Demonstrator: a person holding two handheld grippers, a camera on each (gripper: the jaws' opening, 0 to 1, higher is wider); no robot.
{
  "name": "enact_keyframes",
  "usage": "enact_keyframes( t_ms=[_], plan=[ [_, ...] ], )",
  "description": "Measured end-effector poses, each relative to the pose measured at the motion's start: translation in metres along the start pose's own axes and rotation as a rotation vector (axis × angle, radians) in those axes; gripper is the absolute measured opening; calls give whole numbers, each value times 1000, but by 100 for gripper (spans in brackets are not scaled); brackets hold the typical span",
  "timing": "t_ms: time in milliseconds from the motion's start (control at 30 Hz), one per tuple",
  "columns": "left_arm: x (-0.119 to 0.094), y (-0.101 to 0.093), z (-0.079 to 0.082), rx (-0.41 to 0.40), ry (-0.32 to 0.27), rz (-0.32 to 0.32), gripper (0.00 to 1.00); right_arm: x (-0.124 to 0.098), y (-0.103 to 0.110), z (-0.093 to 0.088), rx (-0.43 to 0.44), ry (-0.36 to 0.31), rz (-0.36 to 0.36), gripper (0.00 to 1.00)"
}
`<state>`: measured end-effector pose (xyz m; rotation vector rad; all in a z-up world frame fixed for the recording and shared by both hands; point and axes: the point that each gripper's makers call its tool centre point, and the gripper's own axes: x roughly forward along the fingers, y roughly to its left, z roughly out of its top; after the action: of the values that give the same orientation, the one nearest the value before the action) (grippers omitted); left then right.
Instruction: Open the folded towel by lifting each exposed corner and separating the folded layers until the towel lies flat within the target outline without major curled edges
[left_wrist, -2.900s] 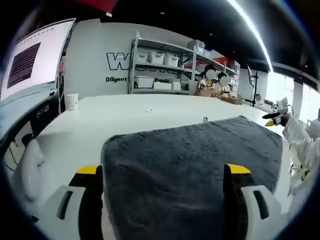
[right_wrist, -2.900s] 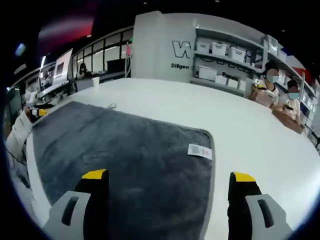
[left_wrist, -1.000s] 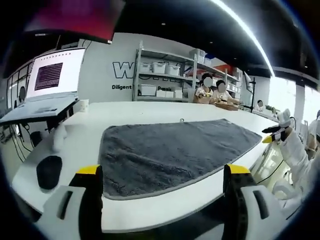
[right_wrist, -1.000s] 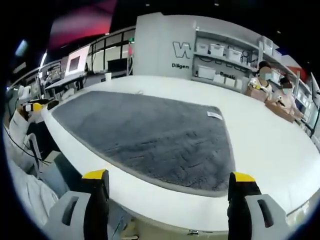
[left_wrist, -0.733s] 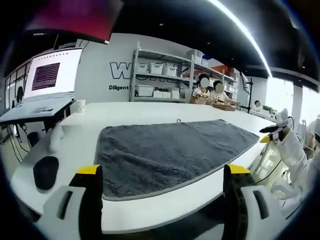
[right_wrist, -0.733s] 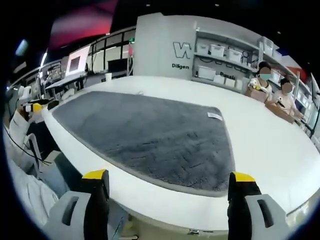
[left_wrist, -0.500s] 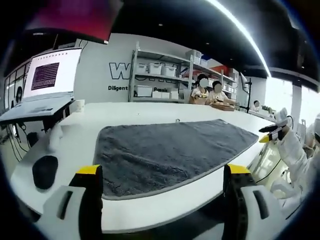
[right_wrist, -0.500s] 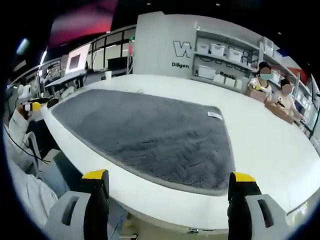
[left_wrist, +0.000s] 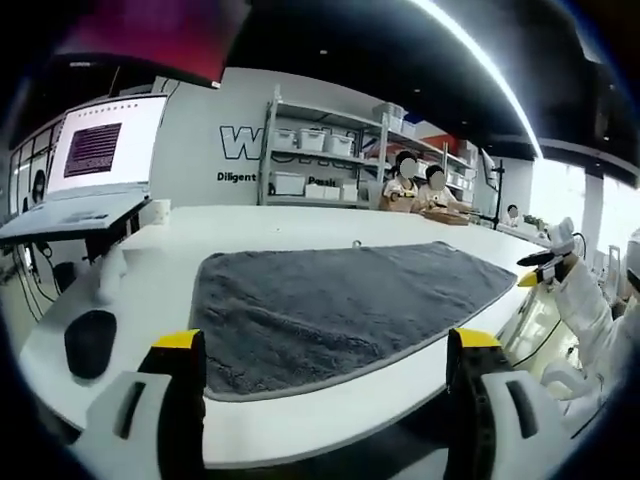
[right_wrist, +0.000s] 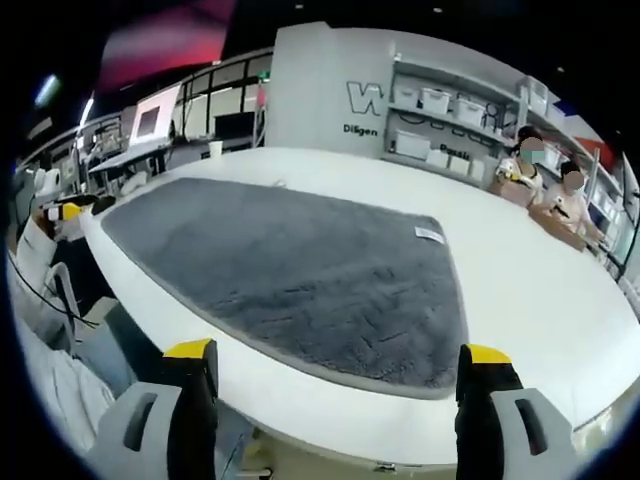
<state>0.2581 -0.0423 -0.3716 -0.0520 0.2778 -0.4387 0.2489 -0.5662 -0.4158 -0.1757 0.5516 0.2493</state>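
Towel: grey towel (left_wrist: 340, 305) lies spread out on my white table (left_wrist: 260, 222), filling the middle of the left gripper view; in the right gripper view it (right_wrist: 290, 265) runs from the left edge of the frame to right of centre. I see one flat layer, with no raised folds or curled edges that I can make out.
Towel edges: its near hem lies close to the table's near edge in both views; a small white label (right_wrist: 429, 234) sits on the towel near its far right corner in the right gripper view.
Table: bare white surface shows around the towel on every side I can see.
My left gripper (left_wrist: 324, 345): jaws spread wide apart at the bottom of its view, yellow tips up, holding nothing, off the near edge of the table and apart from the towel.
My right gripper (right_wrist: 338, 355): jaws likewise wide apart at the bottom of its view, nothing between them, clear of the towel.
Other things on the table: a dark rounded object (left_wrist: 90, 342) at lower left of the left gripper view, and a white cup (left_wrist: 154, 211) further back at left.
Surroundings: a screen (left_wrist: 95, 150) at upper left, shelving (left_wrist: 320, 150) with white bins at the back wall, and two seated people (left_wrist: 418, 188) beside it.
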Motion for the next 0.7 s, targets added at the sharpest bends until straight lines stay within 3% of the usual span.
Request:
enact_keyframes(
  t_ms=[700],
  plan=[
    [12,-2,2,3,22,-6,99,11,4,8,4,-4,16,99]
  ],
)
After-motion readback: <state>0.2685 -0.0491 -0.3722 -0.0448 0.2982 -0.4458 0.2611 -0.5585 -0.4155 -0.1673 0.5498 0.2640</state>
